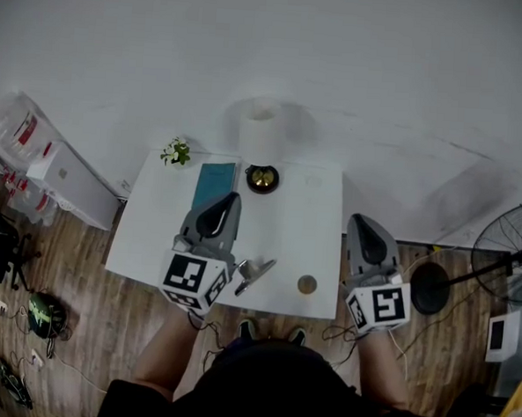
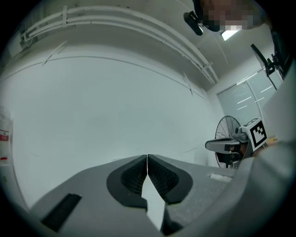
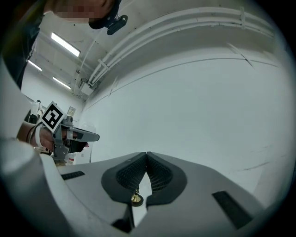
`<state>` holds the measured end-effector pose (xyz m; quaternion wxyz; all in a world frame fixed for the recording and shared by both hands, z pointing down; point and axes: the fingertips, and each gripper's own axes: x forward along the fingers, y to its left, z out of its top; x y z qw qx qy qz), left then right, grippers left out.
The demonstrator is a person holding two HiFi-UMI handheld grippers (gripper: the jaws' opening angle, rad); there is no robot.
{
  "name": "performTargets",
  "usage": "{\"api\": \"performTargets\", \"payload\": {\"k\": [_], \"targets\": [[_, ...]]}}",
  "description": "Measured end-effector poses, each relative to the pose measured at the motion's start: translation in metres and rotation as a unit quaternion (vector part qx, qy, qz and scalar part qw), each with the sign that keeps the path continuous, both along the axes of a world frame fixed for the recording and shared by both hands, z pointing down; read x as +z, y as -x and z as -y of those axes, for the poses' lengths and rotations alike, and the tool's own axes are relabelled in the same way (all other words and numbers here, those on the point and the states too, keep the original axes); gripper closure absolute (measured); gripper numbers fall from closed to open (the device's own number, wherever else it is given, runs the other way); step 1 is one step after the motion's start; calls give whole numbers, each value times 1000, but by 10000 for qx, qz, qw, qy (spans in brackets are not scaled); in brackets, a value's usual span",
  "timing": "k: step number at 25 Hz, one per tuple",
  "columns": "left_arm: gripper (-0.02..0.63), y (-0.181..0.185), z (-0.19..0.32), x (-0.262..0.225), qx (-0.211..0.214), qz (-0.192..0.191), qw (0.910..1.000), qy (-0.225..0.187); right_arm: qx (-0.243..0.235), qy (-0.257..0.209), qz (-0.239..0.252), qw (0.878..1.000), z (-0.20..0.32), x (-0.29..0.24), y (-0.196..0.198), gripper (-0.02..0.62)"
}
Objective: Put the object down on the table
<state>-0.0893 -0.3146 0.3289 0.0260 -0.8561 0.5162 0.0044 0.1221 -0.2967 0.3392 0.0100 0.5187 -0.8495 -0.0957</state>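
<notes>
On the table [image 1: 313,224], a black dish [image 1: 249,178] holds a brass object [image 1: 262,178].

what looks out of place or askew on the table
Nothing is spilled or broken. Only the shiny metal piece seems to lie slanted near the front edge of the table, while the teal book sits nearly straight.

Illumination is diffuse and subdued. Ceiling strip lights [image 3: 64,44] glare in both gripper views. The white desk [image 1: 317,233] reads bright. Soft shadows fall on the wall [image 1: 384,78] behind the paper roll [image 1: 261,128] and fan [image 1: 510,249]. Fisheye curvature and dark vignetting affect gripper-view edges.
</notes>
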Motion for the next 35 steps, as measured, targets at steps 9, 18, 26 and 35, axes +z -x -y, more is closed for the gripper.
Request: {"api": "performTargets", "payload": {"k": [9,18,26,35], "targets": [[598,4,3,5,20,-72,9999,101,-9,-43,-43,10000,3,-1,4,591],[598,3,7,15,68,-121,9997,196,-38,41,15,10000,9,7,6,591],[598,6,10,16,42,-122,9997,199,-104,74,4,9999,12,11,13,591],[598,5,17,21,68,-143,9995,257,-95,88,142,9998,17,11,9,591]]}}
